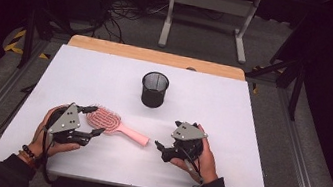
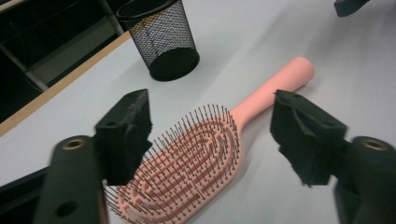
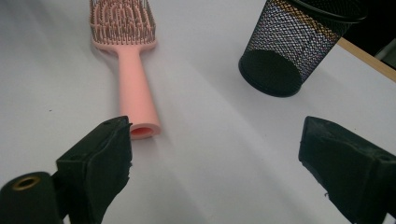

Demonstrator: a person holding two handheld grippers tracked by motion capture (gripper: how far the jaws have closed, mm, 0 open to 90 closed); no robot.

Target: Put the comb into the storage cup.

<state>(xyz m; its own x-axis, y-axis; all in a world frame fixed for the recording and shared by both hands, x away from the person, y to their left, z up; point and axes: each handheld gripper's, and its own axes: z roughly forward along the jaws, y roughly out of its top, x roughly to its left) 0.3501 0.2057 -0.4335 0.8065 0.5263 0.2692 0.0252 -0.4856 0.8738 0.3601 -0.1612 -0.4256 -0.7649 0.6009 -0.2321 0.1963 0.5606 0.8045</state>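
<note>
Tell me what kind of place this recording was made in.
Probably a lab or studio recording station: a white-topped table on a grey floor, loose cables behind it, black surroundings, and another table's metal legs beyond.

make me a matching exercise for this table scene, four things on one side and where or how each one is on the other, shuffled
Things:
1. pink plastic hairbrush
2. black wire-mesh cup
3. left hand-held gripper
4. right hand-held gripper

Places or states:
A. jaws open, just off the brush handle's end
B. upright, towards the table's far edge
C. lying flat, bristles up
D. jaws open either side of the brush head

Pairs: 1-C, 2-B, 3-D, 4-A
</note>
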